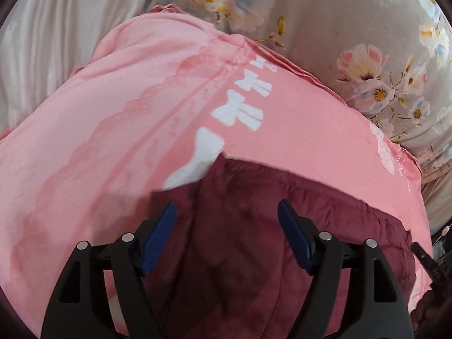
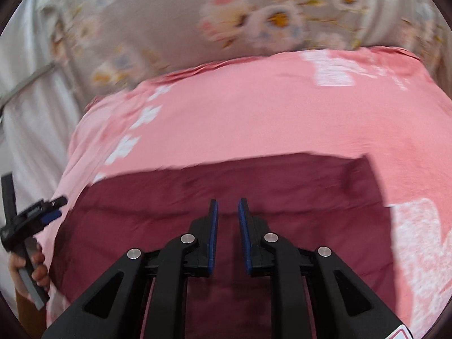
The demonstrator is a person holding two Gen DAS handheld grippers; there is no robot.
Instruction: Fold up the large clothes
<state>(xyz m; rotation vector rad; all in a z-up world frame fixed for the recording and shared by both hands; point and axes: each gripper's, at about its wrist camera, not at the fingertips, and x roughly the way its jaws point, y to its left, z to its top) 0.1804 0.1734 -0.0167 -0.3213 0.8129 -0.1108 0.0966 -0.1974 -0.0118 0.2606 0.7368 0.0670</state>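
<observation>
Both grippers apart, maybe above maroon garment (image 2: 226, 186) edge

motion-blurred floral bedsheet (image 2: 169, 22); maroon garment (image 2: 226, 186) cut off at bottom edge

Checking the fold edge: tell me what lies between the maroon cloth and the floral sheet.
In both wrist views, the pink fabric with white bows spans that stretch, maroon cloth lying on it, floral sheet beyond.

The right gripper (image 2: 227, 212), jaws slightly parted, hovers over the maroon garment (image 2: 226, 186) on pink cloth (image 2: 254, 118).
</observation>
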